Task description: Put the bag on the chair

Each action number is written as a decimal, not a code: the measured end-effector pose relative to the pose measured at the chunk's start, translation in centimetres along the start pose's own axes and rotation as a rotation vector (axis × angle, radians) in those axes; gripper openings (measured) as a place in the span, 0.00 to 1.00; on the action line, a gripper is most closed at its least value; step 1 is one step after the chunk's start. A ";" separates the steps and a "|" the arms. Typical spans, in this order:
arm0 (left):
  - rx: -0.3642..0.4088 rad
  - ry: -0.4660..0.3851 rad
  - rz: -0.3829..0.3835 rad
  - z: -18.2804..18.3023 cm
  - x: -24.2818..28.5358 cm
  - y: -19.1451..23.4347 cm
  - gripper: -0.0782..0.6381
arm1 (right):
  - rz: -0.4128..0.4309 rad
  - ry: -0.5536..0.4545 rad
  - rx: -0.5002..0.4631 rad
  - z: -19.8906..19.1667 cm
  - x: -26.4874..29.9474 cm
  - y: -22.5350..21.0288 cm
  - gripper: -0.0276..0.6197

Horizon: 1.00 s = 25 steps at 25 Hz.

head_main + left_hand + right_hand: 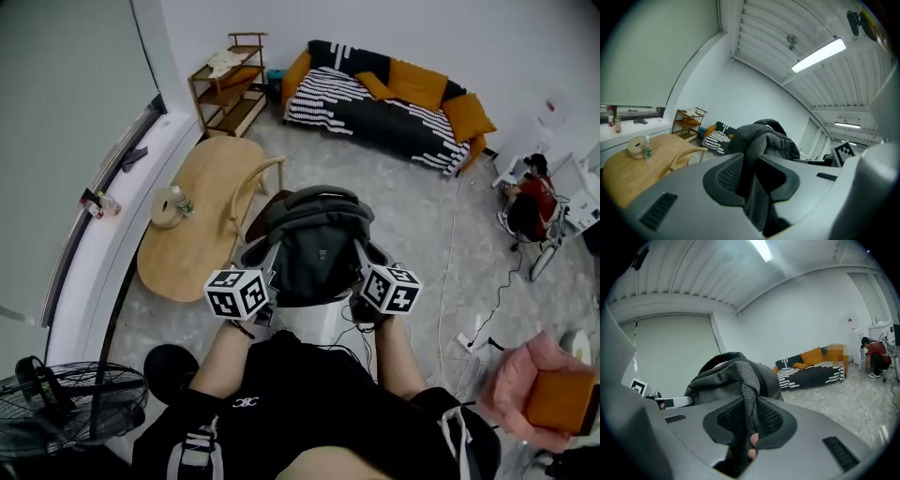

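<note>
Holding the grey bag (pixel 314 246) up between both grippers, just at the near side of the wooden chair (pixel 255 180), overlapping its seat in the head view; impossible to tell whether touching that seat; clenched on a fold of the bag's fabric with the left gripper (pixel 752 180); pinched on a dark strap of the bag with the right gripper (pixel 746 425), pads pressed against it; immediately left of the chair, an oval wooden table (pixel 192 246) bearing a small bottle (pixel 183 201); well beyond the chair, a striped sofa (pixel 394 112) with orange cushions.
</note>
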<state>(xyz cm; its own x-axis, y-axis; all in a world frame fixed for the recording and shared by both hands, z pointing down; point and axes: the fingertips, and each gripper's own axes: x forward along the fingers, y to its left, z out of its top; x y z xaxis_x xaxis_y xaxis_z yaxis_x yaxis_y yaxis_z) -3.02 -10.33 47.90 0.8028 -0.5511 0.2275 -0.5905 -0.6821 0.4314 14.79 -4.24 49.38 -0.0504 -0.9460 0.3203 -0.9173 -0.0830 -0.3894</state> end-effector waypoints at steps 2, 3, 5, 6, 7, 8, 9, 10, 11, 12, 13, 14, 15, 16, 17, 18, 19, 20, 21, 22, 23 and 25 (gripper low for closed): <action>0.011 -0.001 -0.017 2.8 2.0 3.1 0.23 | -0.008 -0.005 0.005 1.7 4.0 1.1 0.16; 0.019 -0.004 -0.023 4.2 2.8 4.6 0.23 | -0.008 -0.009 0.007 2.5 6.0 1.7 0.16; 0.037 -0.011 -0.032 6.9 4.3 7.1 0.23 | -0.005 -0.013 0.002 4.2 9.4 2.8 0.16; 0.044 -0.016 -0.036 8.2 5.1 8.1 0.23 | -0.004 -0.014 -0.002 5.1 10.8 3.2 0.16; 0.047 -0.021 -0.041 9.3 5.7 9.0 0.23 | -0.002 -0.015 -0.005 5.9 12.1 3.7 0.16; 0.047 -0.027 -0.047 10.3 6.3 9.9 0.23 | -0.002 -0.017 -0.006 6.5 13.2 4.1 0.16; 0.047 -0.032 -0.050 11.2 6.9 10.8 0.23 | -0.004 -0.020 -0.006 7.1 14.2 4.5 0.16; 0.049 -0.035 -0.053 12.0 7.3 11.8 0.23 | -0.008 -0.022 -0.005 7.5 15.2 4.9 0.16; 0.050 -0.035 -0.056 12.6 7.8 12.7 0.23 | -0.011 -0.023 -0.004 7.8 16.2 5.3 0.16; 0.051 -0.033 -0.059 13.0 8.2 13.4 0.23 | -0.015 -0.023 -0.001 8.0 17.0 5.4 0.16; 0.050 -0.029 -0.062 13.1 8.6 13.9 0.23 | -0.019 -0.020 0.000 8.1 17.7 5.5 0.16; 0.047 -0.025 -0.064 13.1 8.9 14.2 0.23 | -0.023 -0.016 0.001 8.2 18.2 5.4 0.16; 0.042 -0.022 -0.065 13.2 9.1 14.5 0.23 | -0.025 -0.013 0.001 8.4 18.7 5.3 0.16; 0.035 -0.020 -0.064 13.3 9.5 14.8 0.22 | -0.025 -0.010 -0.001 8.6 19.2 5.2 0.17; 0.028 -0.018 -0.062 13.3 9.8 15.2 0.22 | -0.024 -0.007 -0.004 8.9 19.8 5.2 0.17; 0.021 -0.017 -0.058 13.4 10.1 15.5 0.22 | -0.021 -0.002 -0.008 8.9 20.4 5.1 0.17; 0.015 -0.016 -0.054 13.3 10.3 16.0 0.22 | -0.018 0.004 -0.015 8.9 21.0 5.1 0.17; 0.011 -0.017 -0.049 13.2 10.3 16.5 0.23 | -0.014 0.009 -0.022 8.7 21.6 5.3 0.17; 0.007 -0.019 -0.042 13.1 10.3 17.3 0.22 | -0.009 0.012 -0.029 8.4 22.2 5.5 0.17; 0.005 -0.021 -0.035 12.9 10.2 18.1 0.22 | -0.003 0.015 -0.033 8.0 23.0 5.9 0.17; 0.003 -0.023 -0.028 12.8 10.2 18.8 0.22 | 0.004 0.017 -0.035 7.6 23.7 6.1 0.17; 0.004 -0.025 -0.013 12.6 10.4 19.6 0.23 | 0.019 0.025 -0.034 7.2 24.8 6.0 0.17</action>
<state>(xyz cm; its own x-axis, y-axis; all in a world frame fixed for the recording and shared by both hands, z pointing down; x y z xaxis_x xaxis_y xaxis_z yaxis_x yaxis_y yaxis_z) -7.26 -35.52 47.77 0.8083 -0.5537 0.2002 -0.5802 -0.6913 0.4306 10.85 -30.46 48.77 -0.0776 -0.9392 0.3345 -0.9290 -0.0537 -0.3662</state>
